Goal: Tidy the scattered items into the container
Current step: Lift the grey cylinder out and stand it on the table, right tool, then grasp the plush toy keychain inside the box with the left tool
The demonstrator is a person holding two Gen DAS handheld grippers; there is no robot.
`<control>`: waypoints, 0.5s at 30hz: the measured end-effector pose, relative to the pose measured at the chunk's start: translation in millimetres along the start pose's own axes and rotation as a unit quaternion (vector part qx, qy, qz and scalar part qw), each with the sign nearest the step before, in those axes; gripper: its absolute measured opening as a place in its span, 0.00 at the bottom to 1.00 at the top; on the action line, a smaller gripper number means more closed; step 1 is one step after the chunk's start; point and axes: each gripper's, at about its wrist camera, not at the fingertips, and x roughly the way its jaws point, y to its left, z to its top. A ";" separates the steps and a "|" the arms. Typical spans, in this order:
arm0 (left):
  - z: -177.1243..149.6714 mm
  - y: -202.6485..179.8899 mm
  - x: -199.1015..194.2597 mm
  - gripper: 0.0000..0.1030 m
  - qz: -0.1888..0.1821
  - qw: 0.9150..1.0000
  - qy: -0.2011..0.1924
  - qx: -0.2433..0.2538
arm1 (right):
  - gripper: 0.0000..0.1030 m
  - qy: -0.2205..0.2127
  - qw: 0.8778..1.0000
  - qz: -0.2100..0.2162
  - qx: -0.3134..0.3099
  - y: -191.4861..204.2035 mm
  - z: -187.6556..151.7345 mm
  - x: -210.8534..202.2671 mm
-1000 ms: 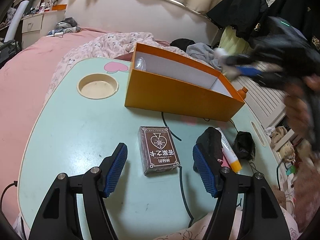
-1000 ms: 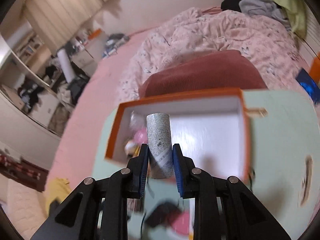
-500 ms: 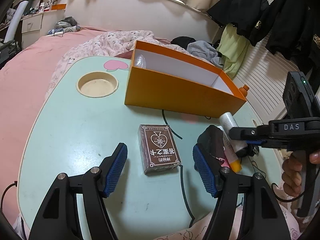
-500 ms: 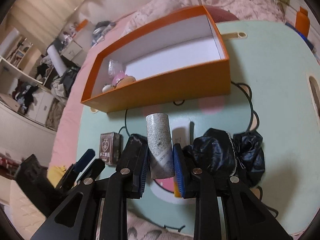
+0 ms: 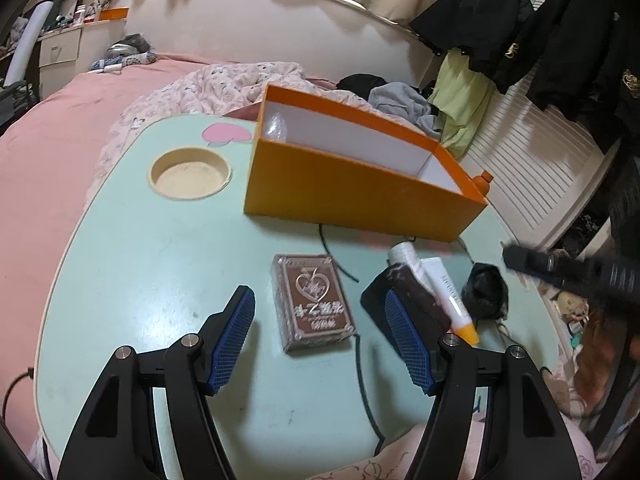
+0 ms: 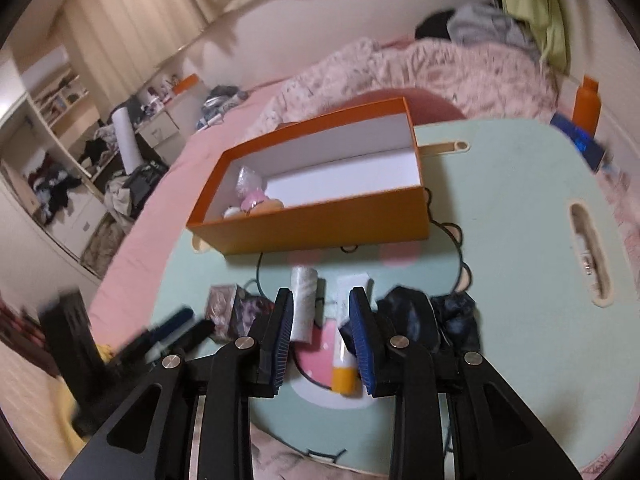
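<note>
An orange box (image 5: 360, 196) with a white inside stands on the mint table (image 5: 160, 260); it also shows in the right wrist view (image 6: 320, 224) with small pink and white items at its left end. My left gripper (image 5: 320, 340) is open, low over a brown card box (image 5: 314, 306). My right gripper (image 6: 322, 328) is open above a grey-white roll (image 6: 303, 304) and a white tube with an orange cap (image 6: 345, 344), both lying on the table. The roll (image 5: 404, 256) and tube (image 5: 448, 296) also show in the left wrist view.
Black crumpled items (image 6: 432, 320) lie right of the tube, and another (image 5: 486, 292) shows in the left wrist view. A round cup recess (image 5: 190, 174) is at the table's left. A black cord (image 5: 360, 360) crosses the table. A pink bed (image 5: 60, 120) surrounds it.
My right gripper opened and let go of the grey-white roll, which now lies on the table by the tube. The right gripper drew back. The left gripper stayed put.
</note>
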 end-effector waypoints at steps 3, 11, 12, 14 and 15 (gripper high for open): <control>25.0 -8.5 -11.0 0.66 -0.015 0.999 -0.020 0.021 | 0.27 0.001 1.000 0.003 -0.013 6.4 -16.9 4.0; 131.5 -50.1 39.0 0.66 -0.034 0.984 0.132 0.114 | 0.27 0.019 1.000 0.021 -0.012 6.5 -23.3 10.4; 140.6 -52.1 55.3 0.65 -0.024 0.979 0.163 0.116 | 0.27 0.018 1.000 0.022 -0.008 5.0 -23.5 10.1; 151.6 -57.3 80.6 0.58 0.010 0.971 0.195 0.136 | 0.27 0.019 0.999 0.026 0.000 1.0 -23.8 10.3; 154.9 -58.9 93.2 0.51 0.025 0.966 0.211 0.144 | 0.28 0.020 0.999 0.027 0.004 -0.5 -23.7 10.6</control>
